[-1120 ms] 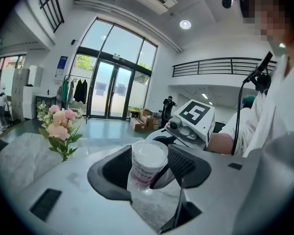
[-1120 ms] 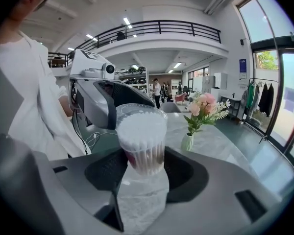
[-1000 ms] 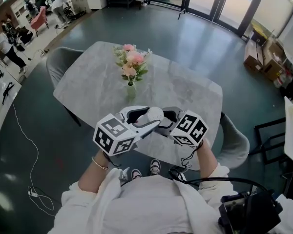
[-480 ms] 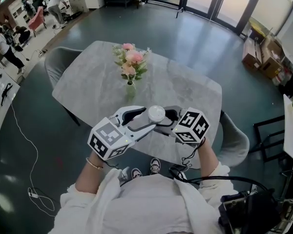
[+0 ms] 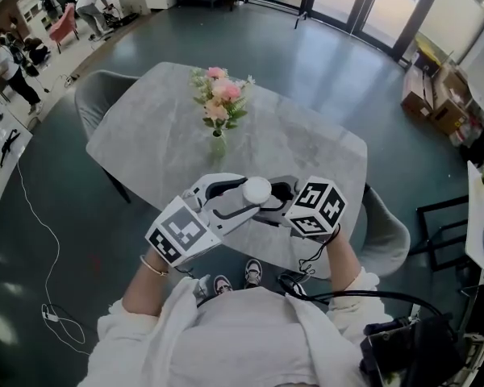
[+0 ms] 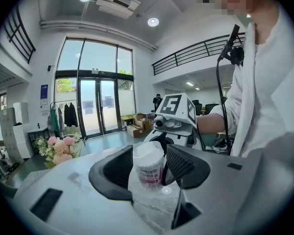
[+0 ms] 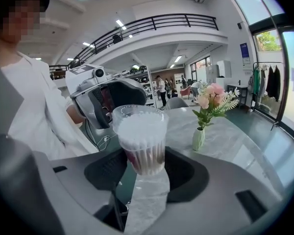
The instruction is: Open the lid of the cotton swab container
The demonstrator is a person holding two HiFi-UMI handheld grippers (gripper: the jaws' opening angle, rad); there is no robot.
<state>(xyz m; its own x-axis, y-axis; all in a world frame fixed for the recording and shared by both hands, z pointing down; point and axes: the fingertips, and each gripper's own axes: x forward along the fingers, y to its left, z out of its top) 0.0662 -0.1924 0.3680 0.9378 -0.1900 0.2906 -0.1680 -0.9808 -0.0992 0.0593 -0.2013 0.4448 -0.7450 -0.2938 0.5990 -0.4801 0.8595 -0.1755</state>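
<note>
A clear cotton swab container (image 5: 256, 189) with a round lid hangs in the air over the table's near edge, between both grippers. My right gripper (image 5: 268, 200) comes in from the right. In the right gripper view, the right gripper (image 7: 141, 170) is shut on the lower body of the swab-filled container (image 7: 139, 141). My left gripper (image 5: 250, 193) reaches in from the left. In the left gripper view, the left gripper (image 6: 149, 169) has its jaws wide around the upper part of the container (image 6: 148, 168) by the lid. They have just been closing, and both pads touch its sides.
A small vase of pink flowers (image 5: 219, 111) stands mid-table on the grey marble table (image 5: 145, 135). Grey chairs sit at the far left (image 5: 101, 95) and near right (image 5: 387, 232). A cable lies on the floor at the left (image 5: 56, 297). People stand far off at the left.
My left gripper has rolled about its own axis, so its marker cube has turned and dropped slightly to the left. The container and the right gripper stay in place.
</note>
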